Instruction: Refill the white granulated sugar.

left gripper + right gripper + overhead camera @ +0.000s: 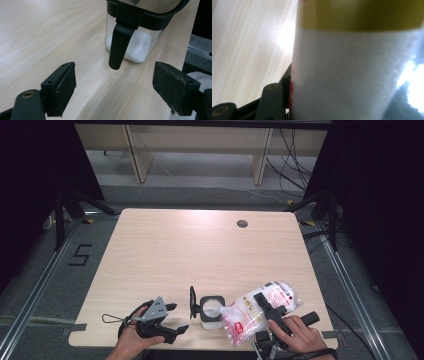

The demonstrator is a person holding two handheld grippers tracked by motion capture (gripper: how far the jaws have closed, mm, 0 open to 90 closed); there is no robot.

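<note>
Two tools sat at your near edge of the pale wood worktop (pixel 200 250). Your left tool (pixel 172 317) stood spread, holding nothing, just left of the lidded jar (pixel 211 310) of white grains. Your right tool (pixel 260 302) pinched the clear bag (pixel 260 312), tilted so its spout was at the jar. Grey floor (pixel 200 195), dark curtains (pixel 30 185) and cables (pixel 295 165) ringed the worktop.

Black tongs (pixel 176 318), grey plate, perhaps brass screws
</note>
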